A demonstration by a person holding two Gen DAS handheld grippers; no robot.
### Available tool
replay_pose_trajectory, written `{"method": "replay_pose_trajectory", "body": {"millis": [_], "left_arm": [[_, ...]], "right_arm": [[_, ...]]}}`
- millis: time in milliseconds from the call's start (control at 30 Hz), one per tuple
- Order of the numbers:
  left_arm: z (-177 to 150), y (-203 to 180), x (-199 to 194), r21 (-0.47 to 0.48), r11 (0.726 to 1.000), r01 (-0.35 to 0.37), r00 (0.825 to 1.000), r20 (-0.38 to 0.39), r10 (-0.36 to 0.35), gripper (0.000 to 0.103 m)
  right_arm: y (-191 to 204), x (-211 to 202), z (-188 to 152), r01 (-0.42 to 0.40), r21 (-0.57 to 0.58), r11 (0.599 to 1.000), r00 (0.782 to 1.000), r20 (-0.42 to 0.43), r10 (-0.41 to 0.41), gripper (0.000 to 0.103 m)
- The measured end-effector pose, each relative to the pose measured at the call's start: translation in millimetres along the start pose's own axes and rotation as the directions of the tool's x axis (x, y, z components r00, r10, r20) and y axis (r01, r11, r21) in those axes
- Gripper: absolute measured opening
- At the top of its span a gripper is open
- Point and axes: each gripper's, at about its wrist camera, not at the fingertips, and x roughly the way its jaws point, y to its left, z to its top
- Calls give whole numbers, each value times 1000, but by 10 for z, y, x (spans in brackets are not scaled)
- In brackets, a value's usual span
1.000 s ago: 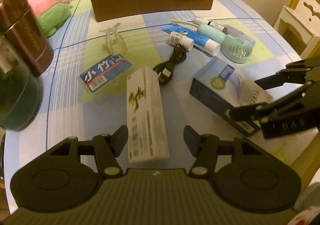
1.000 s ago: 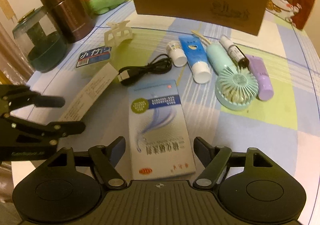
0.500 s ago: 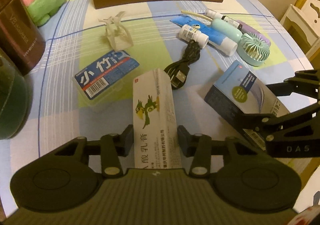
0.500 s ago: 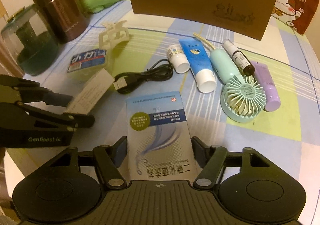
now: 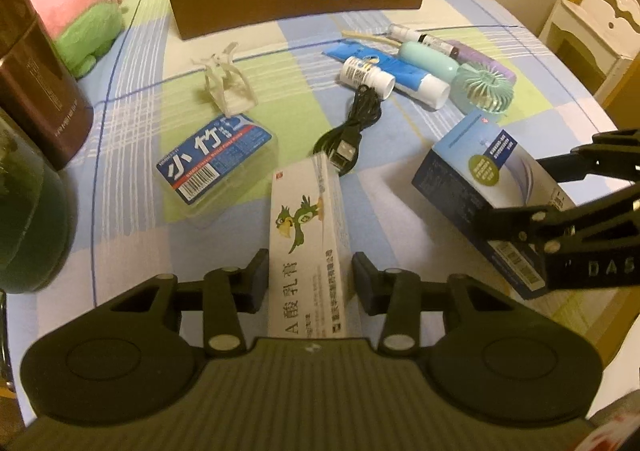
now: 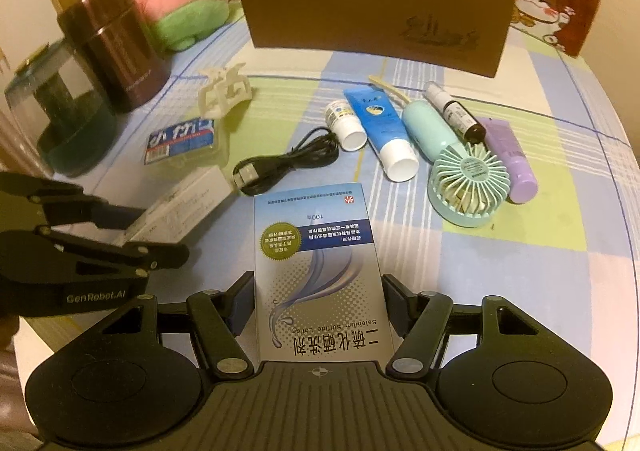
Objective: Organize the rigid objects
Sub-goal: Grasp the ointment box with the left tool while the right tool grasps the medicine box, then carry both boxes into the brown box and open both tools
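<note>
My left gripper (image 5: 310, 275) is shut on a long white carton with a green bird (image 5: 306, 235), held lifted and pointing away from me. My right gripper (image 6: 319, 293) is shut on a blue-and-white lotion box (image 6: 316, 263), also held off the cloth. Each gripper shows in the other view: the right one (image 5: 560, 219) at the right edge, the left one (image 6: 100, 243) at the left edge. The brown open box (image 6: 372, 27) stands at the back of the table.
On the checked cloth lie a blue floss case (image 5: 216, 163), a clear hair claw (image 5: 226, 79), a black USB cable (image 5: 352, 127), a small white bottle (image 5: 366, 77), a blue tube (image 5: 400, 71), a mint hand fan (image 6: 460, 167), a purple tube (image 6: 508, 159). Brown canister (image 6: 116, 47), green jar and plush at left.
Both grippers moved forward around their boxes, closed on them and lifted them off the cloth.
</note>
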Motion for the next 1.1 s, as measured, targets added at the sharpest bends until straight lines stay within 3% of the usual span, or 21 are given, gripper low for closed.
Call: {"method": "replay_pose_trajectory", "body": {"millis": [133,300,467,533,567,667,867,1100], "left_arm": [[-40,6,-95,18,1000,10,1000,14,-11,41],[-99,-11,-32,19,1000,24,999,-25,-24,41],[-73,-21,19,3,999,44,998,-36,-44,50],[-54,-43,85,10,999,32,998,-47,-31,49],[-48,-44,117,9,1000,26,998,-54,-25,38],[-26,-52,149,-3,1000,8,997,-72,-8,35],[96,-89,-41,-35,999,-21,999,-29,20,35],[555,-134,-229,-56,997,-50,997,50,53,35]], "right_arm": [[25,-87,-21,-9,30,1000,1000,20,8,65],[25,-44,-108,6,43,999,1000,-8,-5,66],[-28,22,-158,12,50,999,999,-42,-9,66],[-41,58,-163,10,36,999,999,-50,-8,66],[-43,74,-164,12,27,1000,999,-51,-11,66],[-73,71,-129,1,9,1000,999,-42,-1,66],[-212,-38,65,-30,3,1000,1000,-6,30,66],[-428,-165,477,-64,7,998,996,58,64,66]]}}
